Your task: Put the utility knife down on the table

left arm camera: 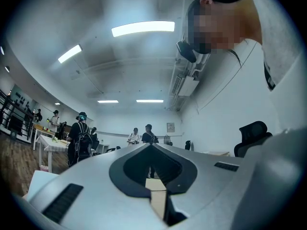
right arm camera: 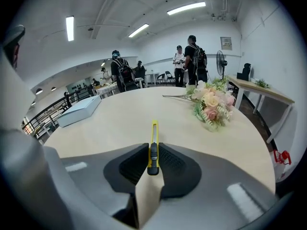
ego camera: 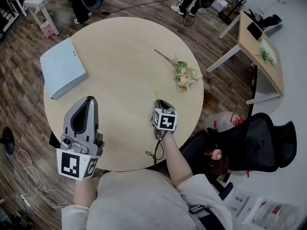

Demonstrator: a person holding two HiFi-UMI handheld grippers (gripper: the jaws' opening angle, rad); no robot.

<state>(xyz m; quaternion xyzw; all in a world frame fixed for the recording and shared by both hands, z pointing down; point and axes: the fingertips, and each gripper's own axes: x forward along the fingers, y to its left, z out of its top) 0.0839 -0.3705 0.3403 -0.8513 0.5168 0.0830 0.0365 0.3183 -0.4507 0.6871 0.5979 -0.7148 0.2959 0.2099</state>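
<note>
Two grippers show up in the head view, both at the near edge of the round table (ego camera: 124, 56). The left gripper (ego camera: 89, 100) sits near-left, the right gripper (ego camera: 159, 103) near-middle. A sliver of yellow utility knife (ego camera: 156, 92) pokes out past the right one's tip. There's a light blue box (ego camera: 62, 68) far-left and a flower bouquet (ego camera: 184, 75) far-right.

Left gripper view: the left gripper (left arm camera: 151, 144) tilts up toward the ceiling lights, tips pressed together with nothing in them.

Right gripper view: the right gripper (right arm camera: 152, 153) is pinching the utility knife (right arm camera: 154, 131) between its black pads (right arm camera: 172, 164). It's a slim yellow body with a black slider and a metal strip in its groove, pointing away over the tabletop. Can't tell if it touches the wood.
</note>
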